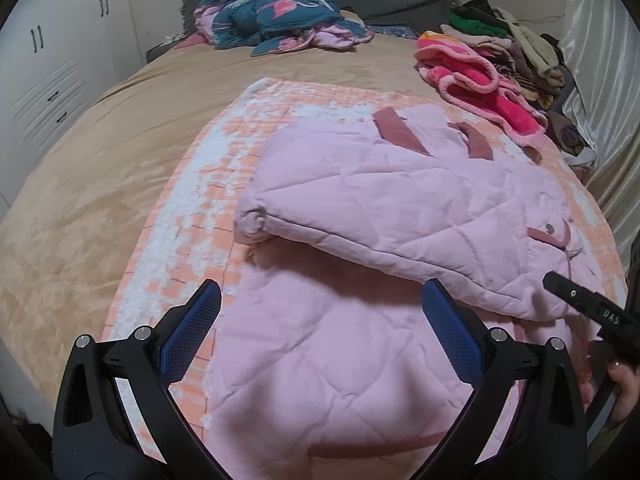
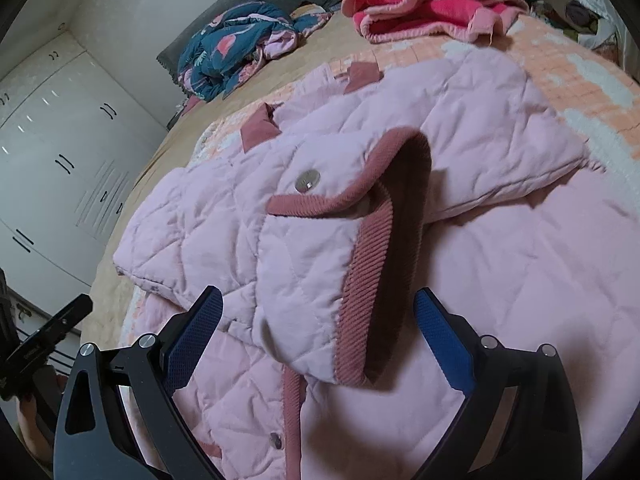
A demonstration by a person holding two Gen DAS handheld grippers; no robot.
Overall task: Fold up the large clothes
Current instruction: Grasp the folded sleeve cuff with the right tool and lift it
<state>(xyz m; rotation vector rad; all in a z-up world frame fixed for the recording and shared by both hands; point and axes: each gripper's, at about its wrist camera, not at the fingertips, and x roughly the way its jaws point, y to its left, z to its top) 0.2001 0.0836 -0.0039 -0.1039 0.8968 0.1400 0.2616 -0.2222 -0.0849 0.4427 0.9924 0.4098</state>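
A pink quilted jacket [image 1: 392,200] with dark pink trim lies on a peach and white checked blanket [image 1: 200,184] on the bed. A sleeve is folded across its body. My left gripper [image 1: 320,304] hovers open over the jacket's lower part, nothing between its blue pads [image 1: 192,328]. My right gripper [image 2: 318,312] is open above the jacket [image 2: 500,280], its fingers either side of the sleeve cuff [image 2: 360,264] with its ribbed trim and a snap button [image 2: 307,181]. Part of the right gripper [image 1: 580,304] shows at the left wrist view's right edge.
A crumpled blue patterned quilt [image 1: 276,12] lies at the head of the tan bed [image 1: 100,160]. A bright pink fleece garment [image 1: 480,80] and a pile of clothes [image 1: 512,36] sit at the far right. White cabinets [image 2: 60,160] stand to the left. A hand [image 1: 624,388] holds the right tool.
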